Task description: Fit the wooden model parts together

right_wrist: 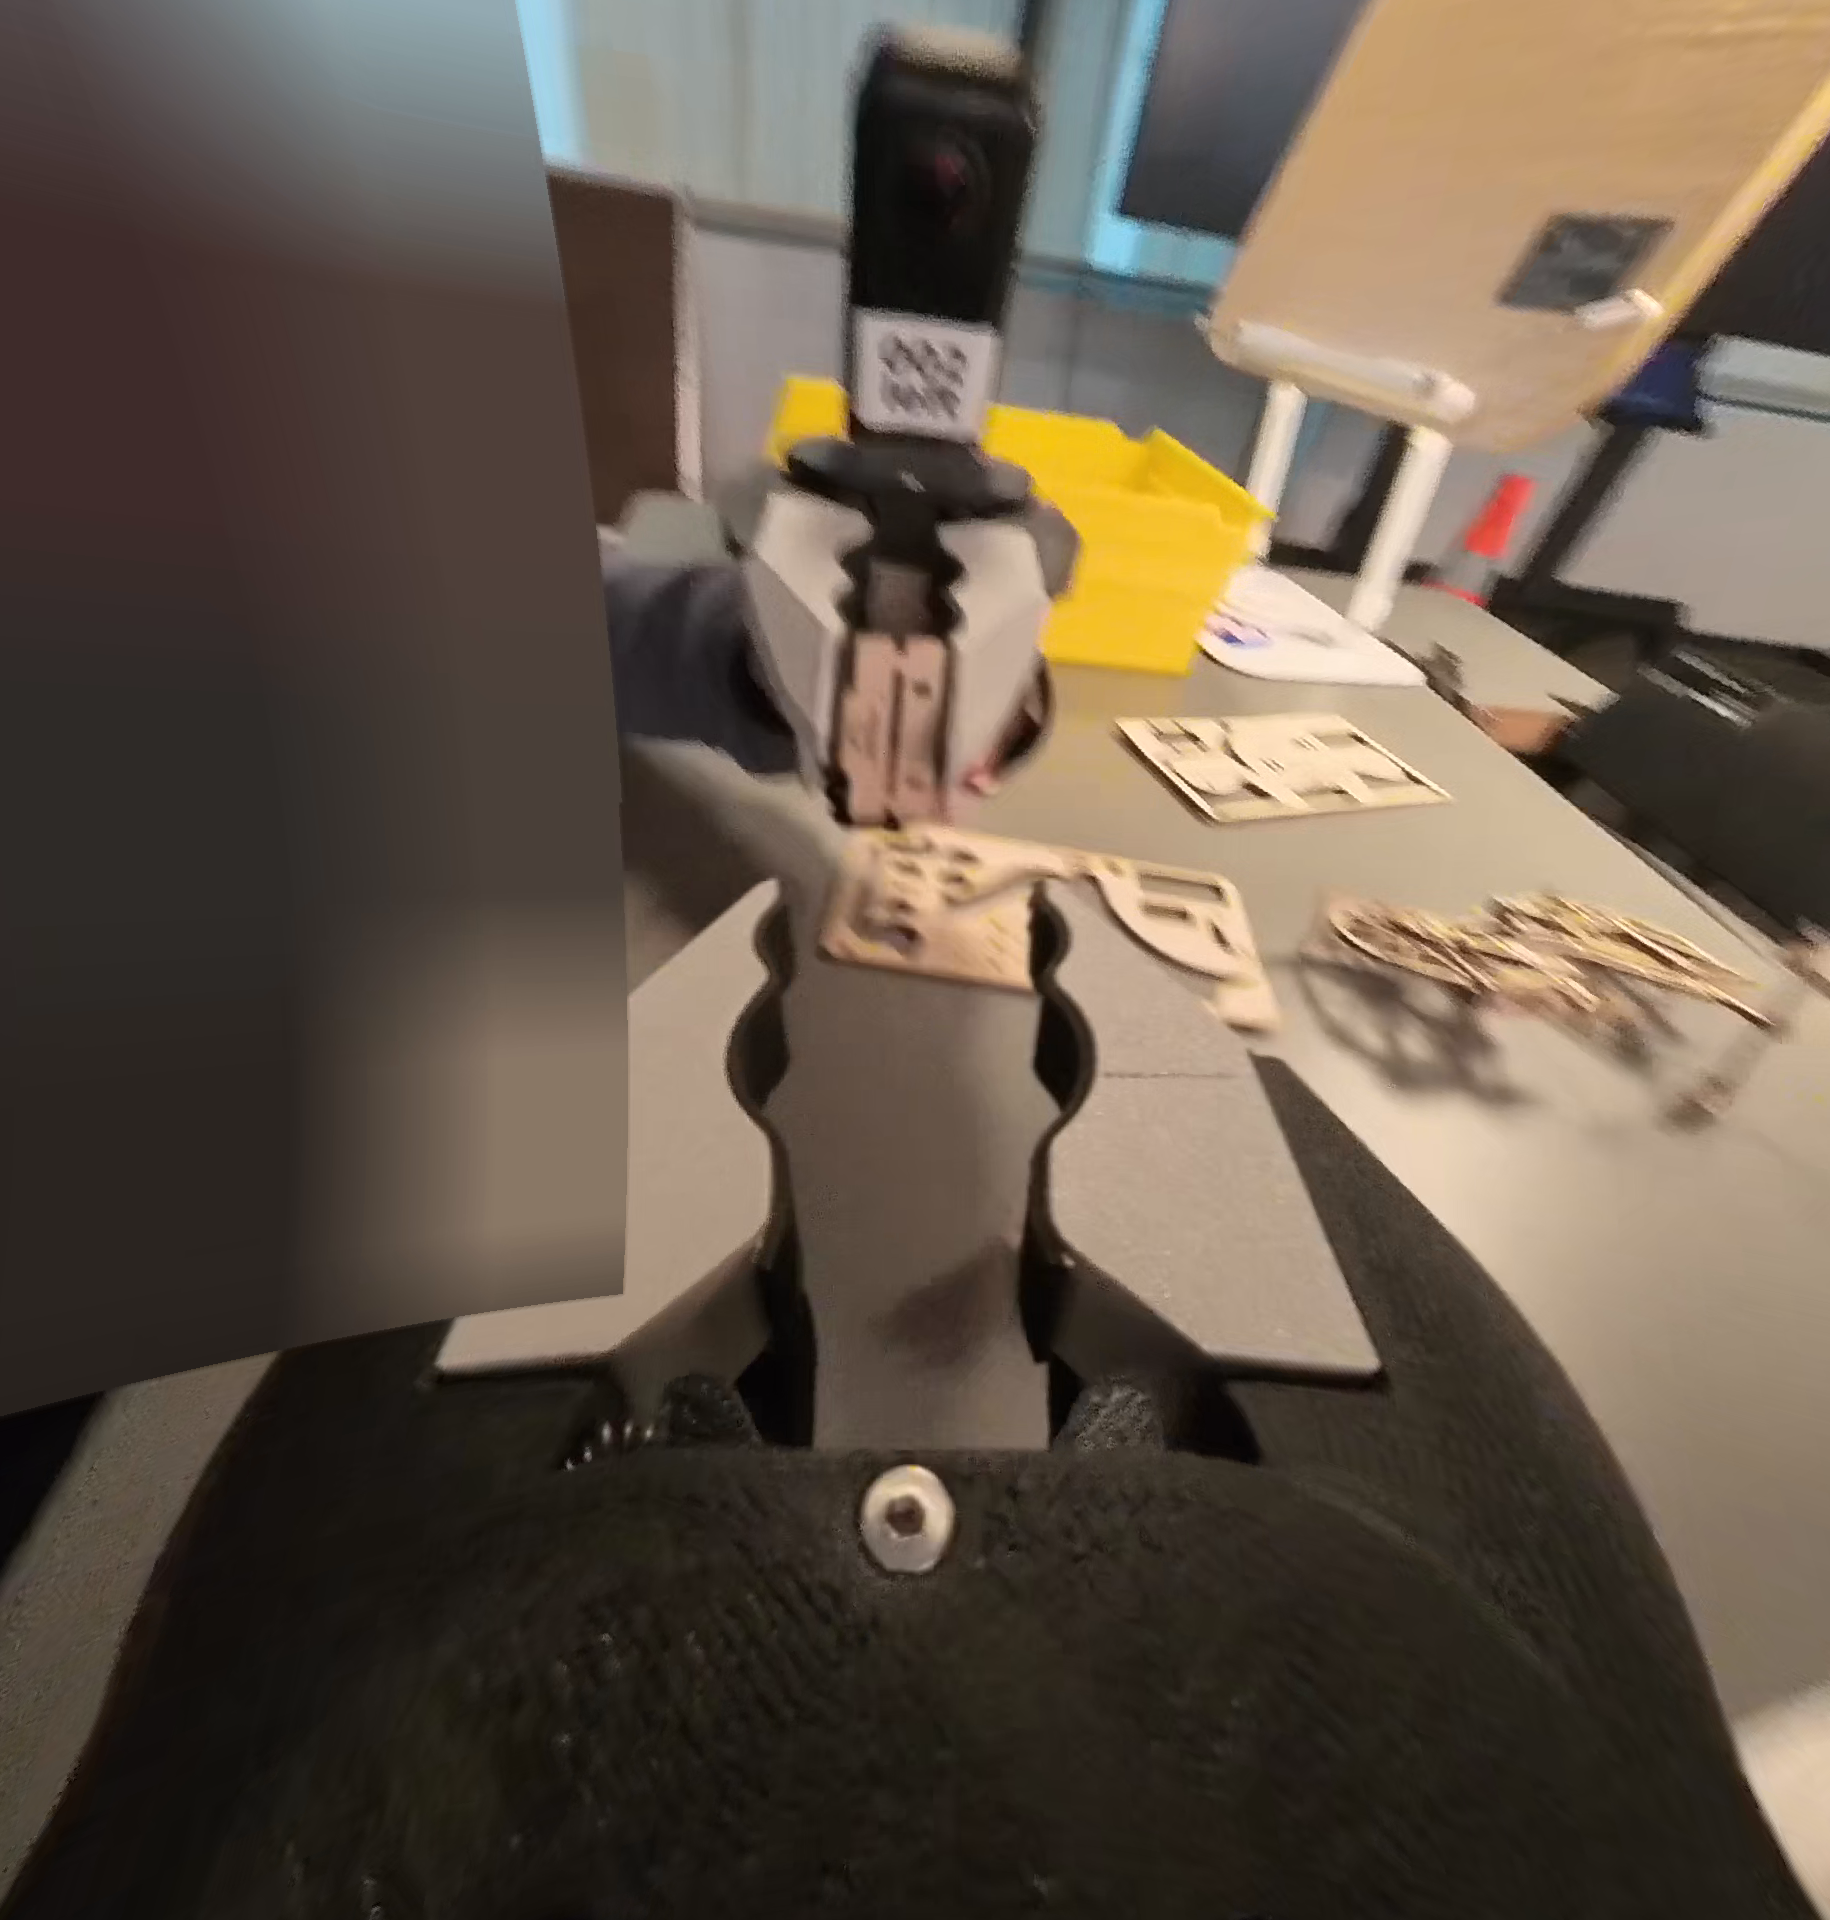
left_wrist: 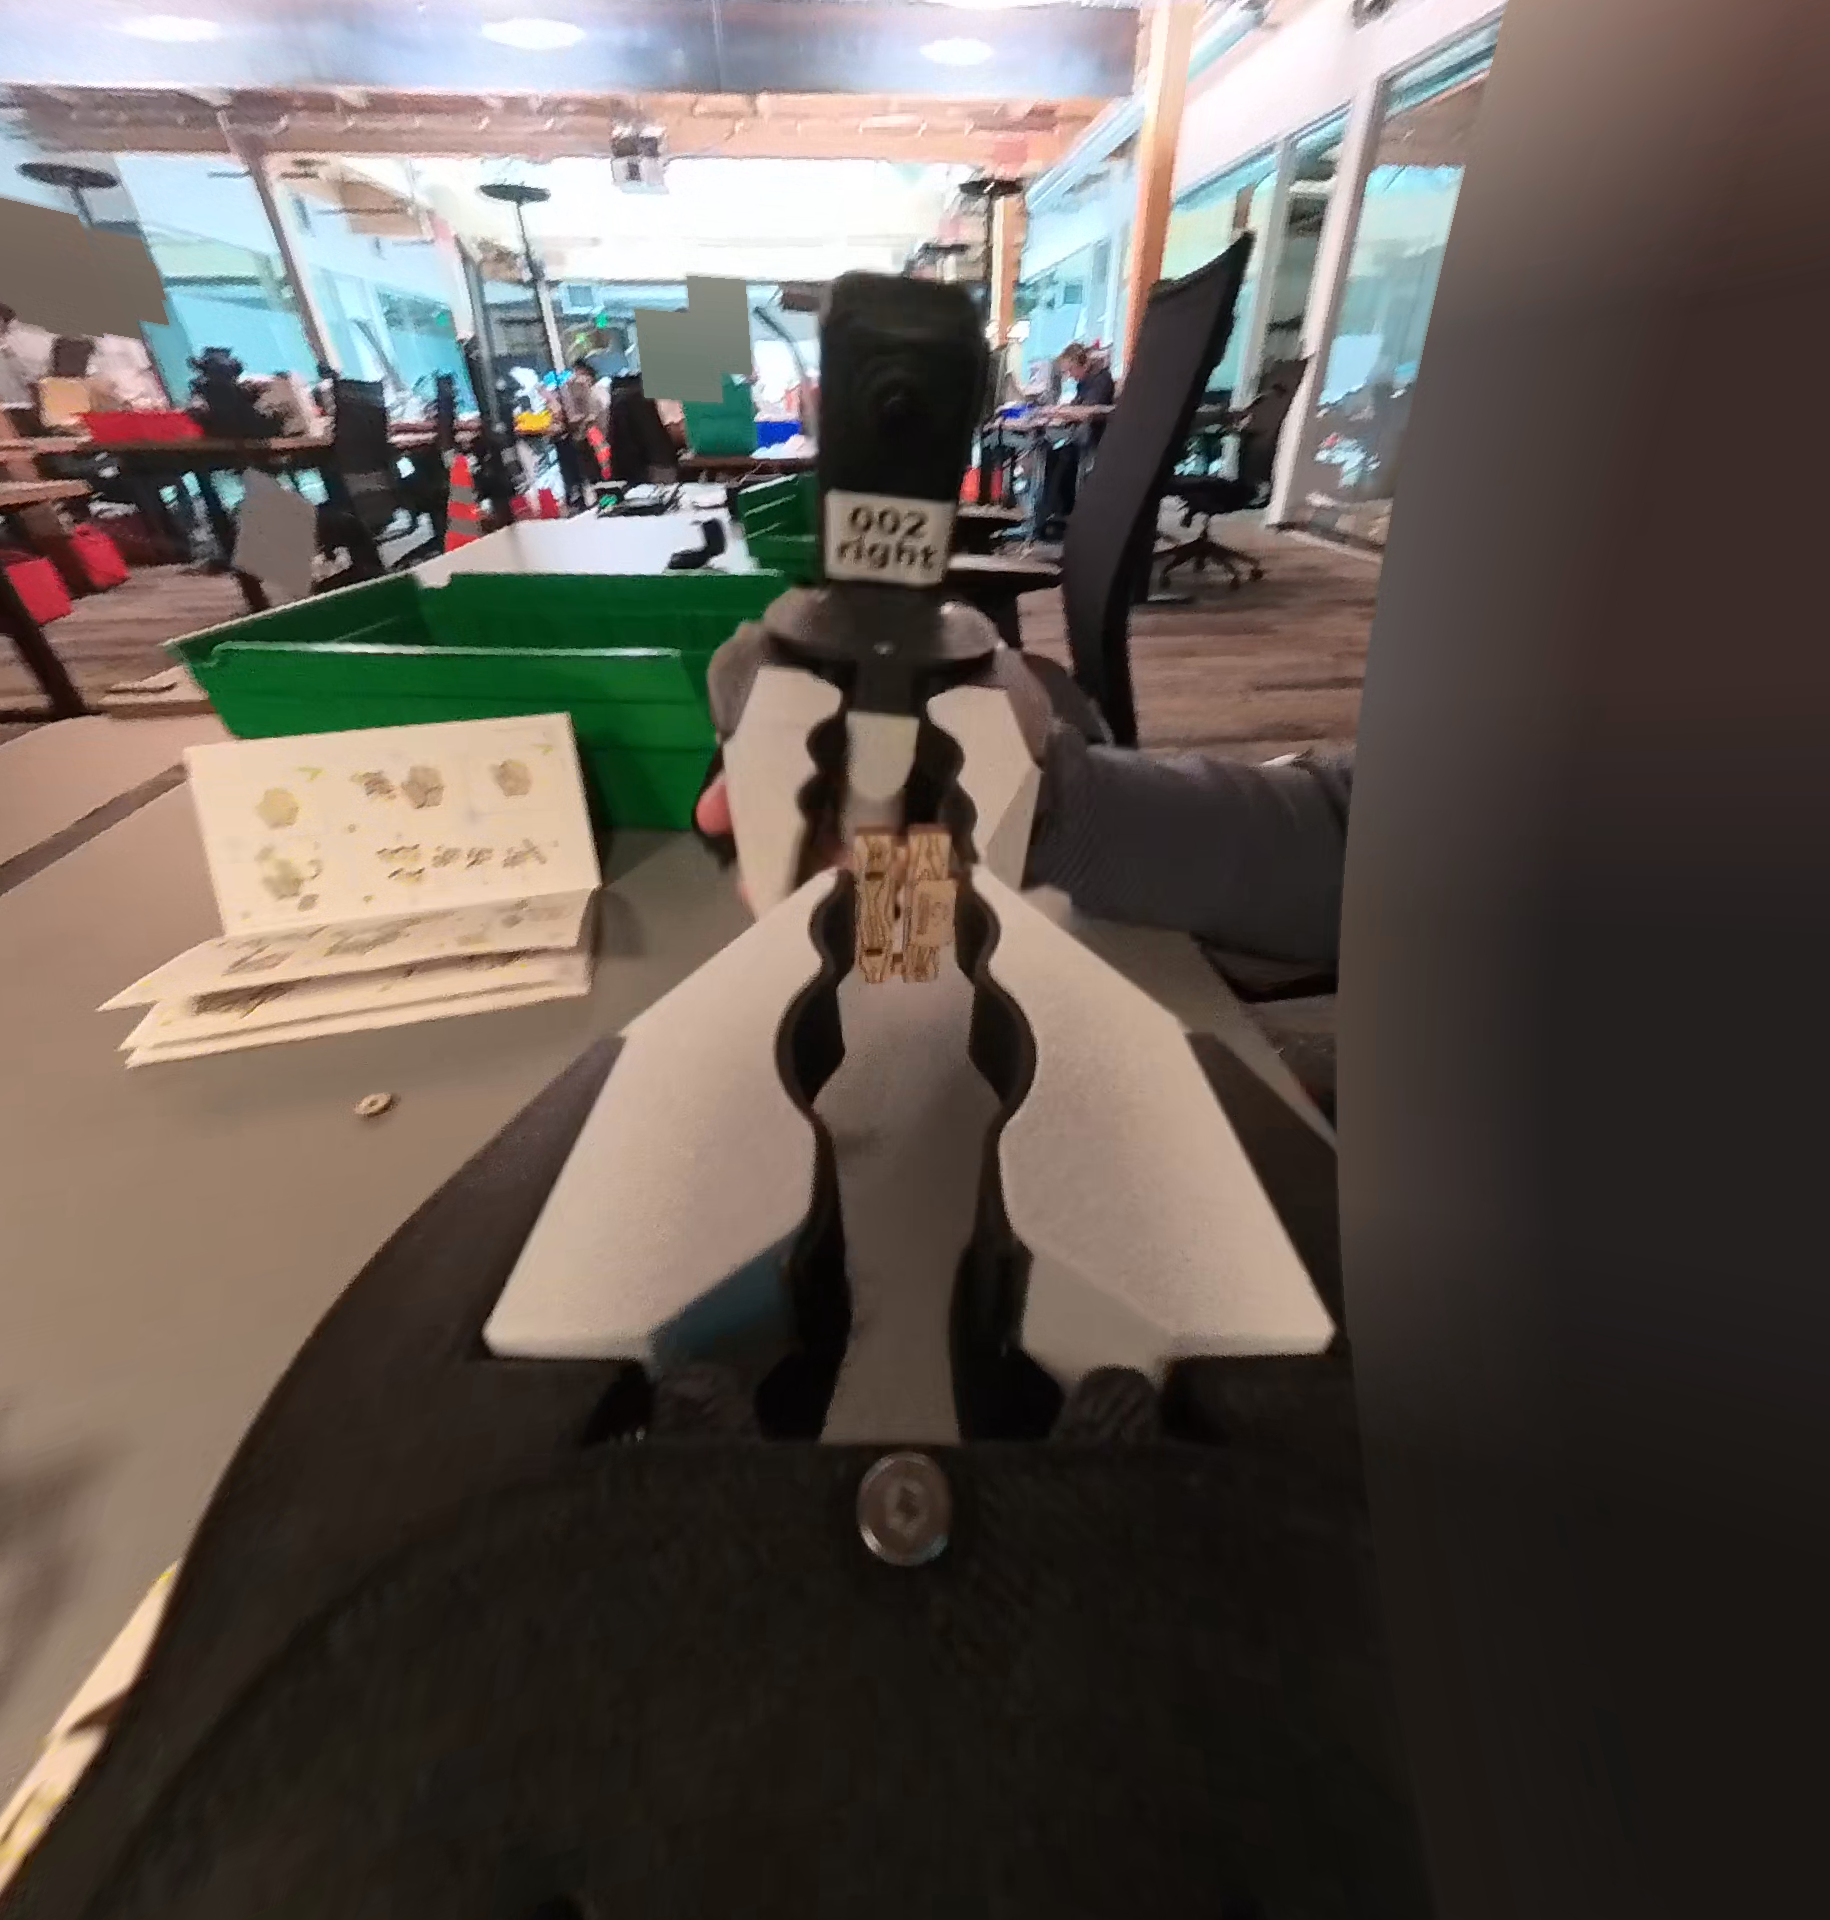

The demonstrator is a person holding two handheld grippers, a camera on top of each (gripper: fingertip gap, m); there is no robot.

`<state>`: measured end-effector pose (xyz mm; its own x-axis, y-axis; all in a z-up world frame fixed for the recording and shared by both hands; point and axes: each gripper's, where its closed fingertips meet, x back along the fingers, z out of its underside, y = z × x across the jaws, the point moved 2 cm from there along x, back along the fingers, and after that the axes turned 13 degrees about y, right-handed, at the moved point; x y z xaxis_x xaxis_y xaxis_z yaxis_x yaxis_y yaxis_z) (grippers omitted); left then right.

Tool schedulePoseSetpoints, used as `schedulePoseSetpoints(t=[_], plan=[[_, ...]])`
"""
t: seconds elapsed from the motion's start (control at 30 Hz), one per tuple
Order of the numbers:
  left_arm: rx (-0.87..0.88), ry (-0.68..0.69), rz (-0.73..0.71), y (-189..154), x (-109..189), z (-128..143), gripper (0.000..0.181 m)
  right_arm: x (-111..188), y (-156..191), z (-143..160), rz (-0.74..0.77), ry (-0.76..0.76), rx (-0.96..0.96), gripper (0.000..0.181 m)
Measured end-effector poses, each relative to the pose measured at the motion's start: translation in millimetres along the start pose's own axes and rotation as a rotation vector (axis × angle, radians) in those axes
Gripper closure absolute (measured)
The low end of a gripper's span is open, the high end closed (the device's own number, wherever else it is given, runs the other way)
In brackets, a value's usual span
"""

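My left gripper [left_wrist: 906, 894] is shut on a small wooden model part [left_wrist: 906, 906] made of two slotted light pieces side by side, held upright above the grey table [left_wrist: 215, 1195]. In the right wrist view the same part [right_wrist: 890, 717] sits between the left gripper's [right_wrist: 890, 774] fingers. My right gripper [right_wrist: 911, 914] is open and empty, facing the left one tip to tip a short way off. It also shows in the left wrist view [left_wrist: 885, 816] just behind the part. A laser-cut wooden sheet [right_wrist: 1171, 914] lies on the table below both.
An open instruction booklet [left_wrist: 391, 831] and green bins [left_wrist: 454, 665] are at the left, with a small ring [left_wrist: 374, 1103] on the table. A second wooden sheet [right_wrist: 1280, 764], a pile of wooden offcuts [right_wrist: 1534, 956] and a yellow bin [right_wrist: 1129, 540] lie to the right. A sleeve [left_wrist: 1191, 831] is behind the right gripper.
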<state>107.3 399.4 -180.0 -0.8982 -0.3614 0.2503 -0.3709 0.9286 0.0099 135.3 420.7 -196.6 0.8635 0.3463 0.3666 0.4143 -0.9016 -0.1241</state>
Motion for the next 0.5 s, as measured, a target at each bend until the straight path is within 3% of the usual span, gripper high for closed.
schedulePoseSetpoints(t=[0.03,0.1,0.27,0.5], plan=[[0.01,0.02,-0.024,6,3,4,0.164,4,-9,10,0.061,0.052,0.002,0.129],[0.028,0.078,-0.072,18,7,16,0.163,10,-24,34,0.128,0.159,-0.019,0.123],[0.04,0.236,-0.118,38,3,51,0.163,-6,-38,80,0.074,0.365,-0.19,0.118],[0.031,0.255,-0.106,45,2,59,0.164,-24,-42,89,0.117,0.468,-0.2,0.129]])
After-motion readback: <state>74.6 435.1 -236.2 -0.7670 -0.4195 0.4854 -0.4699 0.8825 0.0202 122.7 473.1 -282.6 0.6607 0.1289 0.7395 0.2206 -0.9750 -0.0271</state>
